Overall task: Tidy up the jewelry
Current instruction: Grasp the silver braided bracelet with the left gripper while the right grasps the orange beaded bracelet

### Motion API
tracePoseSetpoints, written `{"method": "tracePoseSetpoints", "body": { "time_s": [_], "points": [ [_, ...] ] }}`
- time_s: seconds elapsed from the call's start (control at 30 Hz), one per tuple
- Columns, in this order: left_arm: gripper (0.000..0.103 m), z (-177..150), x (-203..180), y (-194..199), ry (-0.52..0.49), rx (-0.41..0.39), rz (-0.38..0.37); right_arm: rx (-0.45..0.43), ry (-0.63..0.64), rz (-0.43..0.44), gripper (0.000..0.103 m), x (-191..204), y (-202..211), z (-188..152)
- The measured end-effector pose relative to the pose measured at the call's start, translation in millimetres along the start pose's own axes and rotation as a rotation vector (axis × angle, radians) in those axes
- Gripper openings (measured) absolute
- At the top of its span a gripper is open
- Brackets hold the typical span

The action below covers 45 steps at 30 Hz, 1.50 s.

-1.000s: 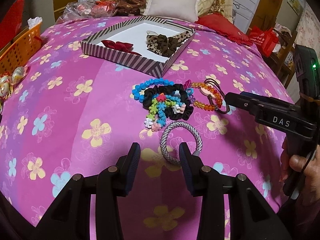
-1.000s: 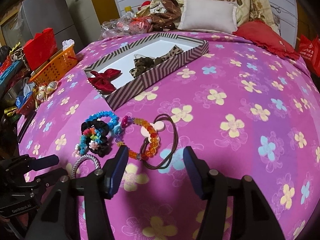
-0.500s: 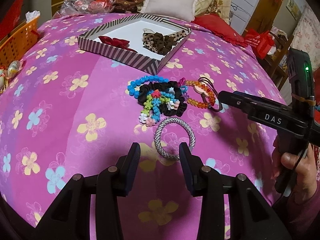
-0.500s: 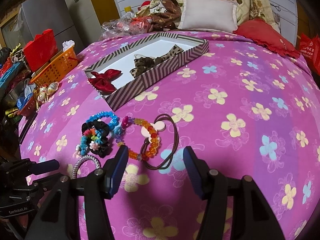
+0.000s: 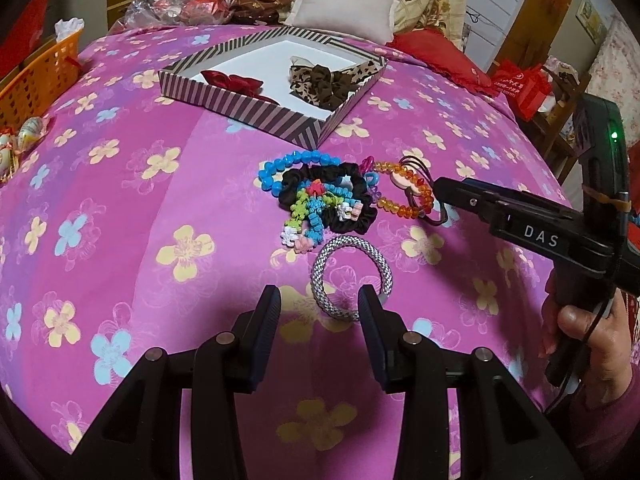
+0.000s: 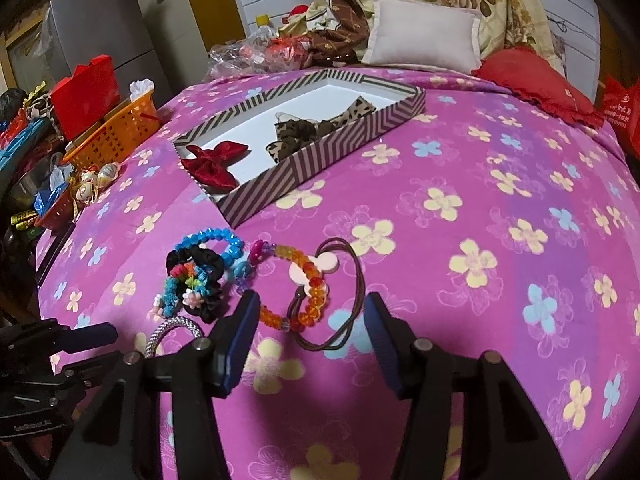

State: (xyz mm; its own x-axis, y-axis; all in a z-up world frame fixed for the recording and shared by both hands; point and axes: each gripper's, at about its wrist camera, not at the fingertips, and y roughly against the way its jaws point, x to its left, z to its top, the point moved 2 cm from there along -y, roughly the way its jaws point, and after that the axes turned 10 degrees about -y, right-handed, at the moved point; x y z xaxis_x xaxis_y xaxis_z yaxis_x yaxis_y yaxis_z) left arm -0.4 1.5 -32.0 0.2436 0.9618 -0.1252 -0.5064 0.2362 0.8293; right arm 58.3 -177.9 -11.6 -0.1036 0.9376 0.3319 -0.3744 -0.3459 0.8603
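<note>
A striped box (image 5: 256, 109) holds a red bow (image 5: 236, 82) and a leopard bow (image 5: 326, 82). In front of it lies a pile: blue bead bracelet (image 5: 280, 162), black scrunchie (image 5: 352, 216), colourful flower band (image 5: 310, 216), orange bead bracelet (image 5: 404, 200) and brown hair tie (image 6: 352, 312). A silver bangle (image 5: 352, 278) lies nearest. My left gripper (image 5: 319, 306) is open, just short of the bangle. My right gripper (image 6: 308, 312) is open, its fingers either side of the orange bracelet (image 6: 304, 288) and hair tie; it also shows in the left wrist view (image 5: 460, 190).
The pink flowered bedspread (image 5: 120, 200) covers a bed. An orange basket (image 6: 116, 132) and clutter stand at the left edge. A white pillow (image 6: 424, 36) and a red cushion (image 6: 536, 84) lie behind the box.
The left gripper has drawn back slightly and tilted up, so the bangle sits a bit farther from its tips. The right gripper has barely moved.
</note>
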Motion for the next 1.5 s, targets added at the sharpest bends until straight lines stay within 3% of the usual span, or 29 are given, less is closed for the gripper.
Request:
{"method": "tracePoseSetpoints", "body": {
  "time_s": [0.5, 1.13, 1.2, 1.23, 1.27, 1.5],
  "points": [
    [0.027, 2.0, -0.7, -6.6, 0.004, 0.015, -0.001, 0.015, 0.023, 0.014, 0.028, 1.4, -6.4, 0.6],
    [0.027, 7.6, -7.0, -26.1, -0.030, 0.043, 0.016, 0.070, 0.023, 0.030, 0.026, 1.7, -38.7, 7.2],
    [0.020, 8.2, -7.8, -26.4, -0.043, 0.040, 0.013, 0.070, 0.026, 0.032, 0.017, 2.3, -39.4, 7.6],
    [0.005, 7.9, -8.0, -26.8, -0.046, 0.040, 0.008, 0.068, 0.027, 0.034, 0.015, 2.7, -39.4, 7.7],
    [0.000, 7.6, -7.8, -27.7, -0.051, 0.045, 0.010, 0.070, 0.029, 0.036, 0.013, 3.0, -39.8, 7.5],
    [0.000, 6.4, -4.4, -17.5, -0.046, 0.008, -0.013, 0.011, 0.057, 0.067, 0.009, 15.7, -18.8, 8.4]
  ]
}}
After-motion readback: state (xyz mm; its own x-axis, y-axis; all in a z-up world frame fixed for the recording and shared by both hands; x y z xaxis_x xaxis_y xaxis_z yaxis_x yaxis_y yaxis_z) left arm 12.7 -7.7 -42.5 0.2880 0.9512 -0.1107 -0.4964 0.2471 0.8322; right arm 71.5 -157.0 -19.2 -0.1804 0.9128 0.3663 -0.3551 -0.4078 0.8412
